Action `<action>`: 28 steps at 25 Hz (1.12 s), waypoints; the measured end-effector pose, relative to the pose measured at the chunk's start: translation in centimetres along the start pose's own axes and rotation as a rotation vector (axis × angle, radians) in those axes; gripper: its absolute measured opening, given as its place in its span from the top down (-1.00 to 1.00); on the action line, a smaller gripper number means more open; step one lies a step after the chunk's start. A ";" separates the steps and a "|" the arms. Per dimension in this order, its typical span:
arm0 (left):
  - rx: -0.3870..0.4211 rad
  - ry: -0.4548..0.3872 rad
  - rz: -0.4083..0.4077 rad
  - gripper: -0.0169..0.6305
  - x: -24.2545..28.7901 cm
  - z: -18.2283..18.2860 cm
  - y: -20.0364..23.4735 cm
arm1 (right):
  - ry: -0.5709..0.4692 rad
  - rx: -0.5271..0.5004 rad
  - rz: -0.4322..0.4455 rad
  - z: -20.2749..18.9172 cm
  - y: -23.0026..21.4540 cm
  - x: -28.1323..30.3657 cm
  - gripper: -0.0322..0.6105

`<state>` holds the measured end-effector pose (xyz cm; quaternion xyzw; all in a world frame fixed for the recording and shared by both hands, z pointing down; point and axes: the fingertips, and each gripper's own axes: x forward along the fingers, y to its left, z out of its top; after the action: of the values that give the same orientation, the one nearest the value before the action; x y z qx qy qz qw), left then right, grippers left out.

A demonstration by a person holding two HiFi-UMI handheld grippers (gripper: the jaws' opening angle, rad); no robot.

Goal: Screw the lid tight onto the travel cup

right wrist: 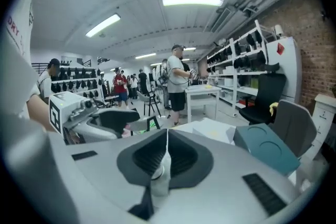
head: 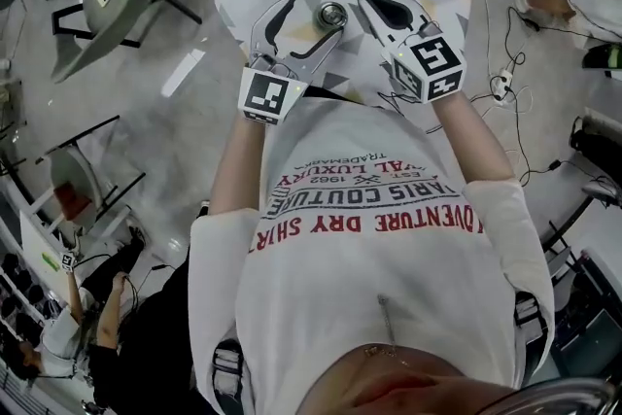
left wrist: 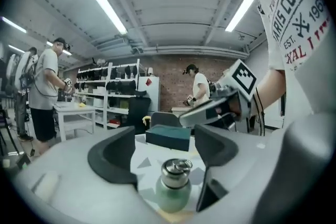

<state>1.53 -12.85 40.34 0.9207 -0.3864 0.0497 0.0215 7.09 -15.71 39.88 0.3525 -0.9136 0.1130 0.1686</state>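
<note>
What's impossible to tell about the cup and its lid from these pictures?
- Left gripper view: the seam between lid and travel cup is too small to judge tightness.
- Head view: the lid covers the cup's body.
- Right gripper view: the shut right gripper covers all but a pale sliver, probably the cup.

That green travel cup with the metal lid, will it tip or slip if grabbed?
Probably stiff: the travel cup looks hard-walled with a metal lid. Its smooth rounded body may slip under light pressure. Standing upright, it might tip if pushed high.
</note>
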 end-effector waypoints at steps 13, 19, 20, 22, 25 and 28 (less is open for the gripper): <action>0.088 -0.097 0.245 0.91 -2.4 11.1 5.1 | -0.261 -0.051 -0.110 6.0 -0.8 -3.8 0.86; 0.046 -0.079 0.252 0.91 -2.4 11.4 4.8 | -0.297 -0.072 -0.136 7.2 -0.8 -4.9 0.87; 0.048 -0.076 0.244 0.91 -2.3 11.3 4.5 | -0.297 -0.071 -0.142 7.2 -0.9 -5.0 0.87; 0.048 -0.069 0.234 0.91 -2.3 11.1 4.3 | -0.299 -0.066 -0.147 7.2 -0.9 -5.1 0.87; 0.045 -0.059 0.235 0.91 -2.3 11.0 4.6 | -0.298 -0.063 -0.152 7.2 -0.9 -5.1 0.87; 0.036 -0.056 0.248 0.91 -2.3 11.0 5.1 | -0.290 -0.068 -0.152 7.1 -0.8 -4.9 0.87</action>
<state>-2.93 -15.62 29.20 0.8672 -0.4967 0.0330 -0.0119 9.42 -15.59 31.55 0.4272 -0.9024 0.0168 0.0548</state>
